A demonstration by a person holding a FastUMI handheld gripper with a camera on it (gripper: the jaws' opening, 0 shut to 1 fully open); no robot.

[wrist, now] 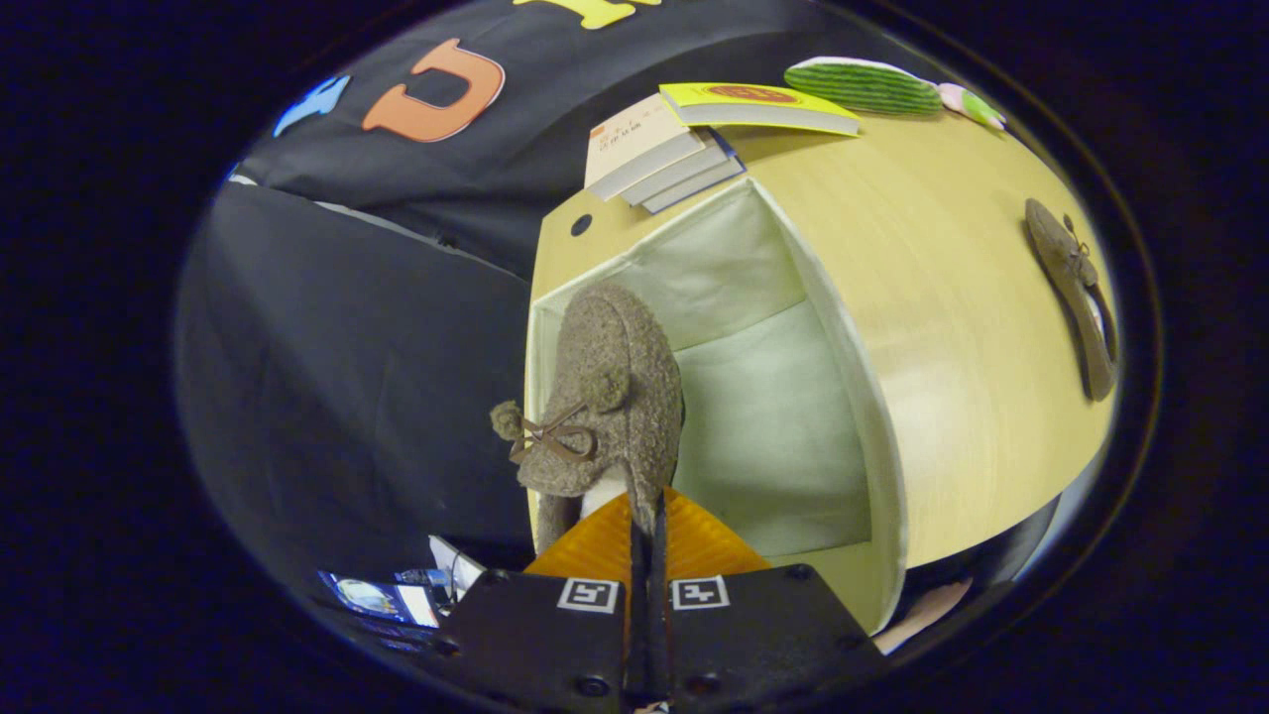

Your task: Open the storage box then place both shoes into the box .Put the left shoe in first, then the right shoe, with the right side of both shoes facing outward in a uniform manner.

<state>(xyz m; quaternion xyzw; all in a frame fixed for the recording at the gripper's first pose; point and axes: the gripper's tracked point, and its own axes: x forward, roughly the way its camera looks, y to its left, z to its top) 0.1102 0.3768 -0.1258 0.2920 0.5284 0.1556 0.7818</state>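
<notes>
My gripper is shut on the rim of a fuzzy brown shoe with pom-pom laces, both fingers pinching its heel edge. The shoe hangs just ahead of the fingers, inside the open cream fabric storage box, against the box's left wall. The box interior to the shoe's right is bare fabric. The second brown shoe lies on the wooden table, well away from the box on the far right, beyond the fingers.
A stack of books with a yellow-covered one on top lies on the table behind the box. A green ribbed object sits at the table's far edge. Black cloth hangs left of the table.
</notes>
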